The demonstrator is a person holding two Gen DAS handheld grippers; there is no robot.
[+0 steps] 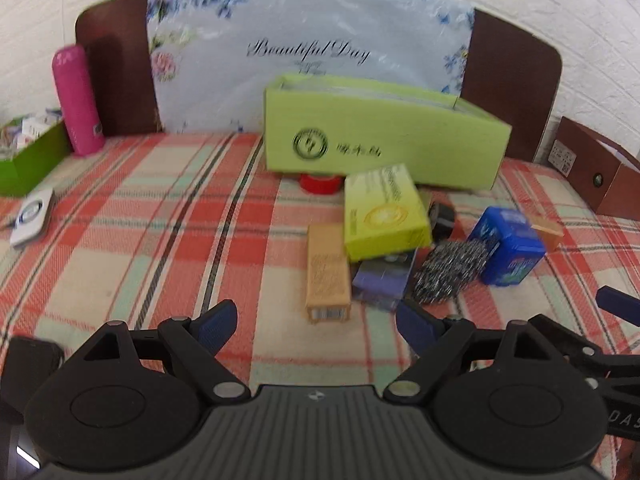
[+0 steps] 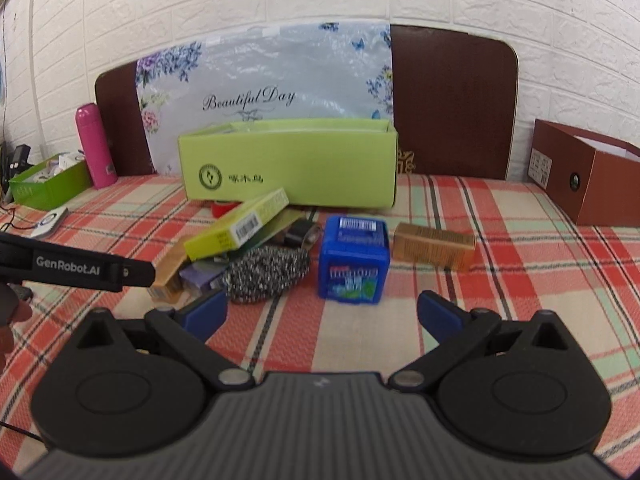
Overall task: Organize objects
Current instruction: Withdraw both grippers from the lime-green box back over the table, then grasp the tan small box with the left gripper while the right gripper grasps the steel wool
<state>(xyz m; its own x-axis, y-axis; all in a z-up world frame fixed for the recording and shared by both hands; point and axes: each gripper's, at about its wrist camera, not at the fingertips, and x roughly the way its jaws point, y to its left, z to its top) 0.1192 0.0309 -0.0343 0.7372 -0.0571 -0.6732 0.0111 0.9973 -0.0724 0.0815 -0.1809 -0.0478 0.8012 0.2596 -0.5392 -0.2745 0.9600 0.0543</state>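
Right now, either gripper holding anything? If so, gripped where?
Nothing held. Left gripper and right gripper are both open and empty, short of the clutter on the plaid cloth.

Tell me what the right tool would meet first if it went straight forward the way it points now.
Most likely the blue square plastic box: it sits just ahead, in line with the gap of the open right tool. The steel wool scrubber lies slightly left of that line. Depth is hard to judge here.

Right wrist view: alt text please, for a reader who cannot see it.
The open, empty right gripper hovers over a plaid tablecloth, facing a blue box and a steel scourer. A large green box stands behind.
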